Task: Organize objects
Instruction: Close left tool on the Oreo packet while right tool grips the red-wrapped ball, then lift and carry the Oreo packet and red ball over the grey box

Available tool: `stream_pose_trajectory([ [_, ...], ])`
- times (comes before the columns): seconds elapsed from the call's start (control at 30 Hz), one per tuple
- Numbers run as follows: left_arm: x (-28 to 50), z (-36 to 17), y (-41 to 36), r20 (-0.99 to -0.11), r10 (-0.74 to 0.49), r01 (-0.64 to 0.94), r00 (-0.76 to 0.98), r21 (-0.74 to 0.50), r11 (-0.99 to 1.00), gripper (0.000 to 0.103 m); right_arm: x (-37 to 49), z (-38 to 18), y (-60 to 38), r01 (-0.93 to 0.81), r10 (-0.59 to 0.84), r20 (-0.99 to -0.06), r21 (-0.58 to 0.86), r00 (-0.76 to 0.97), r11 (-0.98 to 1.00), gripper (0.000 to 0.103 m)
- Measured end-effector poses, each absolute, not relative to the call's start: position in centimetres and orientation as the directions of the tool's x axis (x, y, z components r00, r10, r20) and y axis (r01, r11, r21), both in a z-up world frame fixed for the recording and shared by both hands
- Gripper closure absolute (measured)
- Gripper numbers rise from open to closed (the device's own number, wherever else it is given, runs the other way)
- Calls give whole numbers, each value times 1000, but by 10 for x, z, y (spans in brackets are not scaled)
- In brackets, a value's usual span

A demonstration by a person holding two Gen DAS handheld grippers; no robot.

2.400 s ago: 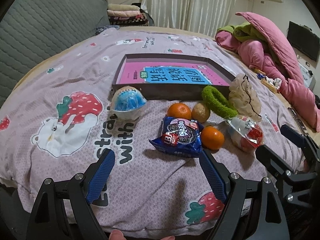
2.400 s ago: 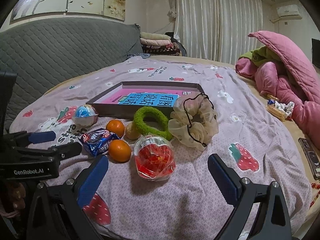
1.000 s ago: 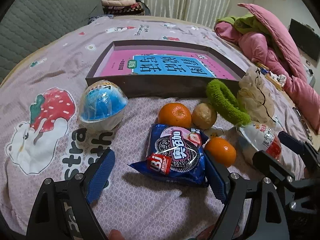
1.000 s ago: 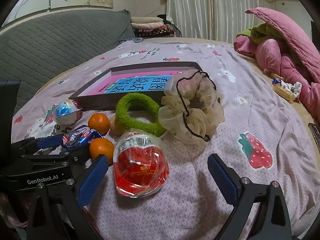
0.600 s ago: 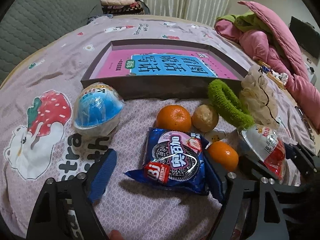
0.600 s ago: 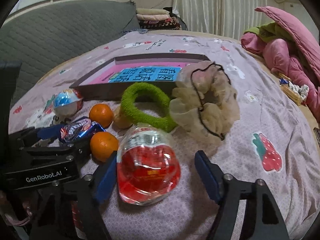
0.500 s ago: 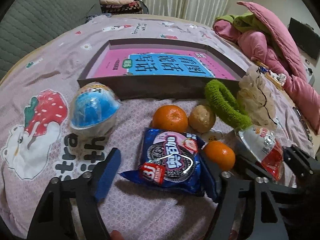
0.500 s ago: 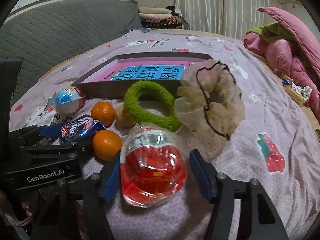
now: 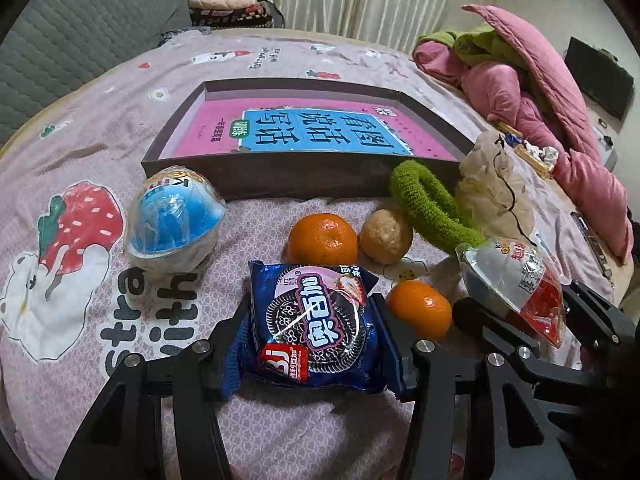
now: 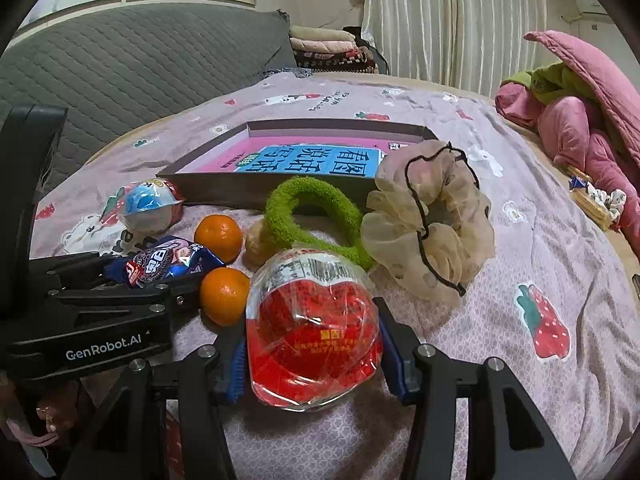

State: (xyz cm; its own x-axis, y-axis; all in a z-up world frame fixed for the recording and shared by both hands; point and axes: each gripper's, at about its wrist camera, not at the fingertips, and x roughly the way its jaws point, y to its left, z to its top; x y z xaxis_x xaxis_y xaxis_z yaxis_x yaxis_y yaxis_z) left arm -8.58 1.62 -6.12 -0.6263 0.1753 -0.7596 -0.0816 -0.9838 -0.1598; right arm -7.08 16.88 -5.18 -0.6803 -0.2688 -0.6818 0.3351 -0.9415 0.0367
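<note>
Both grippers closing on snacks

Our left gripper (image 9: 314, 344) squeezes the cookie packet (image 9: 312, 324); our right gripper (image 10: 316, 354) squeezes the red capsule (image 10: 316, 332).

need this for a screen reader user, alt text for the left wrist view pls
The left hand-held gripper is closing on a blue cookie packet lying on a strawberry-print bedspread. Beyond it lie two oranges, a blue-topped capsule and an open box.
</note>
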Motion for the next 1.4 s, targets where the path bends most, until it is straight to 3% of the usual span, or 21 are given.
stream_pose_trajectory([
  [1.4,-55,9,7,-633,149,-71,-760,-147,-986,47,-51,-2,171,340,-293,-520,4,-803,-940,50],
])
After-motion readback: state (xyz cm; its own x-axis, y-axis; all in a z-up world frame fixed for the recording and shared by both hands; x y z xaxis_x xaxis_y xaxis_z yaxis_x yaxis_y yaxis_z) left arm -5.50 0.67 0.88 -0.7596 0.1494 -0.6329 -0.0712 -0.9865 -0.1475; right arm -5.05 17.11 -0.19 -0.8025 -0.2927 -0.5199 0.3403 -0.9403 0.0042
